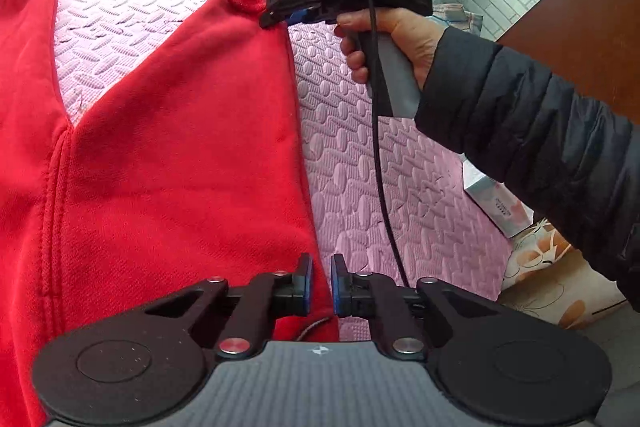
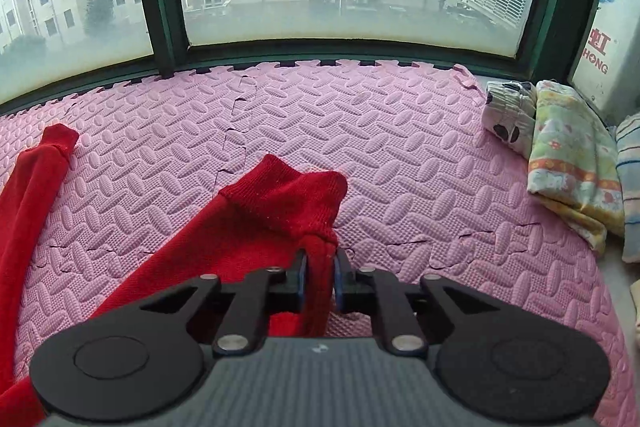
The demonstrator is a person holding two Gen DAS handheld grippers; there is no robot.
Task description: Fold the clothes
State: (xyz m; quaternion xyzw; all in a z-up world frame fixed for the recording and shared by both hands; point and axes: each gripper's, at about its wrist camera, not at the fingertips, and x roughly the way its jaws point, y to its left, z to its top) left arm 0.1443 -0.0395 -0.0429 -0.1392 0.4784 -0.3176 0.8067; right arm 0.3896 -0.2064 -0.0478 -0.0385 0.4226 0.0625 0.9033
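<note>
1. A red fleece-knit pair of trousers [image 1: 180,155] is seen spread flat on a pink embossed foam puzzle mat [image 1: 360,167]; in the left wrist view it fills the left and centre of the frame, with one leg running to the upper centre and the other to the upper left.

2. The right gripper [image 2: 320,267] is closed on the ribbed red cuff [image 2: 288,195], which is bunched between its blue pads just below the centre of the right wrist view. In the left wrist view this same tool is shown at upper centre, held by a hand [image 1: 392,43].

3. The left gripper [image 1: 321,285] is held nearly closed at lower centre; only a narrow gap remains, and the garment's right edge lies at or between the pads. Whether cloth is actually pinched cannot be told.

4. The fabric is judged soft, limp and fairly light, with enough thickness to sag and drag on the textured mat. No fragility is expected.

5. The firmest holds are judged to be the ribbed cuffs and seamed edges, where the doubled knit resists slipping.

6. A stack of folded patterned cloths [image 2: 568,163] lies at the right of the right wrist view.
</note>
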